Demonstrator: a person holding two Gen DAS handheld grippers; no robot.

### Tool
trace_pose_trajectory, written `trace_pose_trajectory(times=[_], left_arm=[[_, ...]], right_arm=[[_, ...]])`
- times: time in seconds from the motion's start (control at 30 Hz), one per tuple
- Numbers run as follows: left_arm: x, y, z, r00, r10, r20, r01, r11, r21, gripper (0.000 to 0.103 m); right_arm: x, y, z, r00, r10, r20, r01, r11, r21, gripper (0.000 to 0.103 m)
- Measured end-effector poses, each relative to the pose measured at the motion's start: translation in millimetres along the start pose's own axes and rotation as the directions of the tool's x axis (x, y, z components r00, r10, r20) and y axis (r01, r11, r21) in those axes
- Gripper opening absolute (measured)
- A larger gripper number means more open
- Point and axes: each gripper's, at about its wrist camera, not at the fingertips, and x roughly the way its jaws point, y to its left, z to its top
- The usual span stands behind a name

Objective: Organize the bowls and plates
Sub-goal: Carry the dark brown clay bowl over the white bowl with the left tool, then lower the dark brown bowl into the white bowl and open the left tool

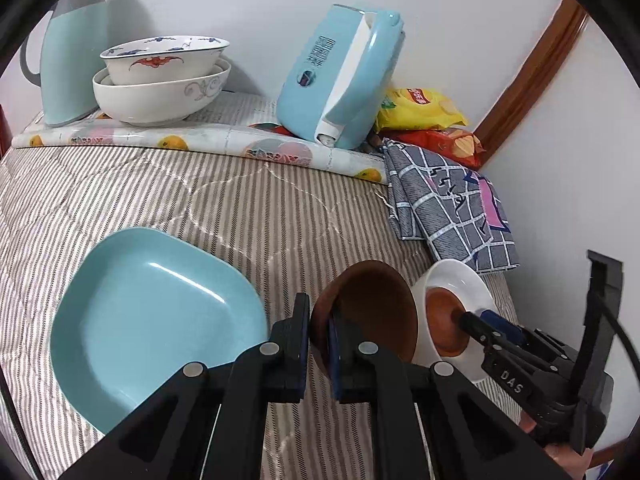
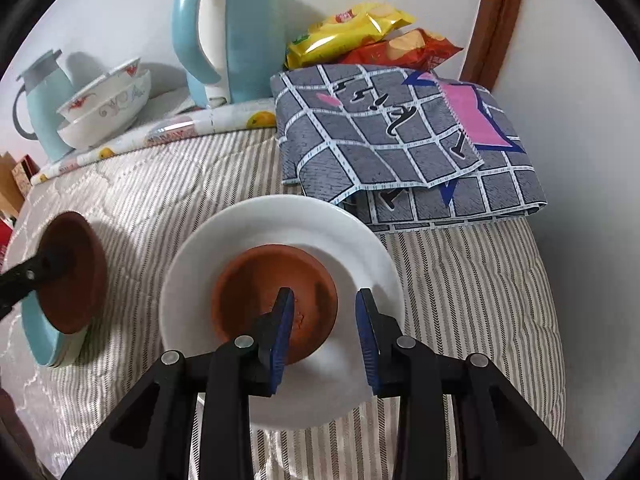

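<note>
My left gripper (image 1: 319, 344) is shut on the rim of a dark brown clay dish (image 1: 374, 304) and holds it tilted above the striped cloth; the dish also shows at the left of the right wrist view (image 2: 74, 272). A light blue plate (image 1: 156, 320) lies to its left. My right gripper (image 2: 325, 334) is open, one finger inside an orange clay dish (image 2: 276, 292) that sits on a white plate (image 2: 280, 240). The white plate (image 1: 460, 280) and the orange clay dish (image 1: 444, 320) also show in the left wrist view, with my right gripper (image 1: 476, 326) over them.
Two stacked white bowls (image 1: 160, 80), a teal jug (image 1: 72, 52) and a blue kettle (image 1: 340, 76) stand on a fruit-print mat at the back. A folded checked cloth (image 2: 400, 136) and snack bags (image 2: 360, 36) lie at the back right, by the wall.
</note>
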Motion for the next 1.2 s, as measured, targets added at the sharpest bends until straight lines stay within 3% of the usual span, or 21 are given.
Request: trace_pose_trajectory(times=[0.5,1.2], left_arm=[[-8.4,-48.1,-1.7,1.000,-0.015,0.018,0.014,0.998,0.059,0.009],[32.7,-95.5,-5.7,0.999,-0.005,-0.047,0.009,0.996,0.093,0.009]], right_arm=[[-53.9,-72.6,-18.5,0.991,0.044,0.130,-0.067,0.983,0.172,0.032],[-45.5,-137.8,-56.9,0.996,-0.016,0.090,-0.006,0.971,0.239,0.032]])
